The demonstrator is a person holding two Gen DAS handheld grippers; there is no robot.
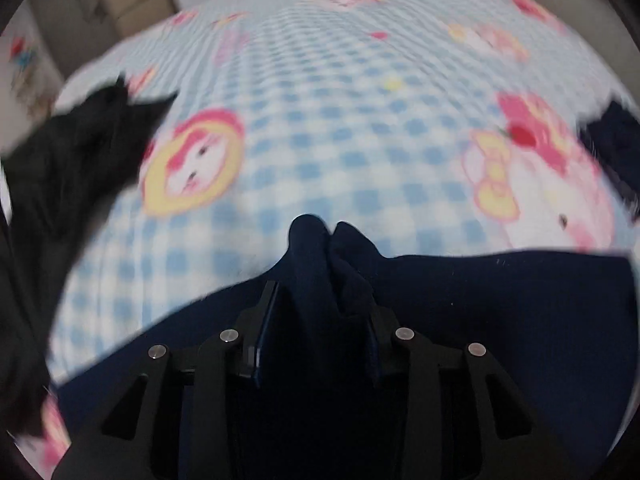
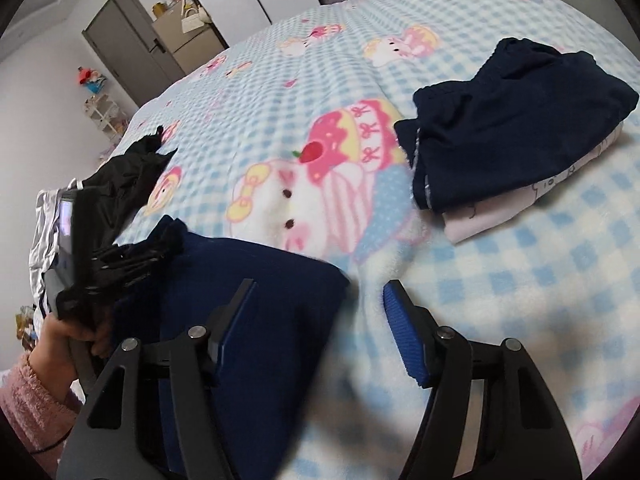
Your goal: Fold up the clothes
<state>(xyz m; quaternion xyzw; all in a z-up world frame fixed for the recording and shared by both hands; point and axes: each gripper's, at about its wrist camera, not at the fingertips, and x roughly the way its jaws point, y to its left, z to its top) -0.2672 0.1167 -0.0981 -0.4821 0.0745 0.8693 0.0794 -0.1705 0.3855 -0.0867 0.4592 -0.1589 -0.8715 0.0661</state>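
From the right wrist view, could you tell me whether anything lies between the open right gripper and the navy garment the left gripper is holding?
Nothing visible does. The right gripper stands open, with the navy garment already at its left finger. Only bare checked blanket lies under the gap. The folded stack sits farther off, to the right.

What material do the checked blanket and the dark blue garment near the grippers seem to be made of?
Checked blanket: probably fleece or plush; its surface looks fuzzy and matte. Dark blue garment: probably a soft knit such as cotton; it is matte and bunches in soft folds in the left gripper.
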